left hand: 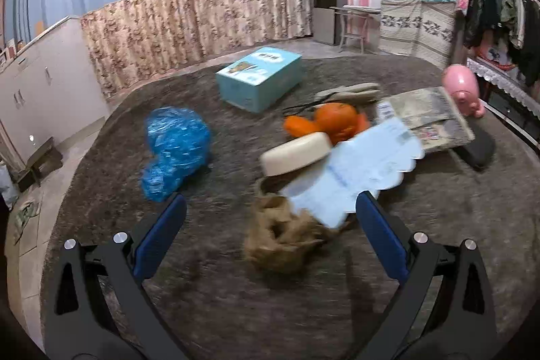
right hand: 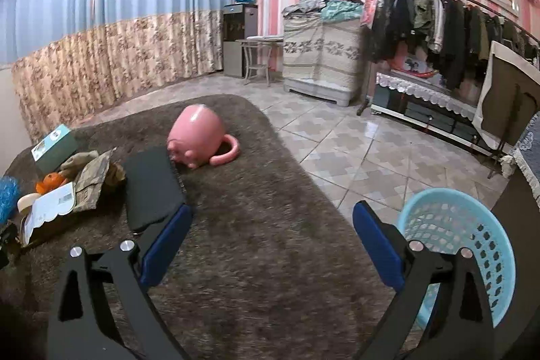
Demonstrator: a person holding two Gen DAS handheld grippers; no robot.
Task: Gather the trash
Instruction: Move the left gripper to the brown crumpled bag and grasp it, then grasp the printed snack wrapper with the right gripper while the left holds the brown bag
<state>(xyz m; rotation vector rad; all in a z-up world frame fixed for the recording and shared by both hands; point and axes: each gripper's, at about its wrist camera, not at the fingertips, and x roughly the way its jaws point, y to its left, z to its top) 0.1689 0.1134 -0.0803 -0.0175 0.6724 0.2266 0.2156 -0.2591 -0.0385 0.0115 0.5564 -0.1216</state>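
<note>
My left gripper (left hand: pixel 270 204) is open, its blue fingers on either side of a crumpled brown paper wad (left hand: pixel 283 238) on the brown rug (left hand: pixel 236 309). A pale blue paper sheet (left hand: pixel 354 171) overlaps the wad's far side. Behind lie a cream lid (left hand: pixel 297 152), orange peel (left hand: pixel 334 120), a crumpled blue plastic bag (left hand: pixel 175 147) to the left and newspapers (left hand: pixel 428 113). My right gripper (right hand: pixel 271 218) is open and empty over bare rug (right hand: pixel 263 258). A light blue basket (right hand: pixel 472 242) sits just behind its right finger.
A teal box (left hand: pixel 260 76), slippers (left hand: pixel 351 91), a pink piggy bank (right hand: pixel 199 137) and a black pad (right hand: pixel 152 188) lie on the rug. Tiled floor (right hand: pixel 354 144), a clothes rack (right hand: pixel 455 19), covered cabinet (right hand: pixel 320 53) and curtains (right hand: pixel 101 56) surround it.
</note>
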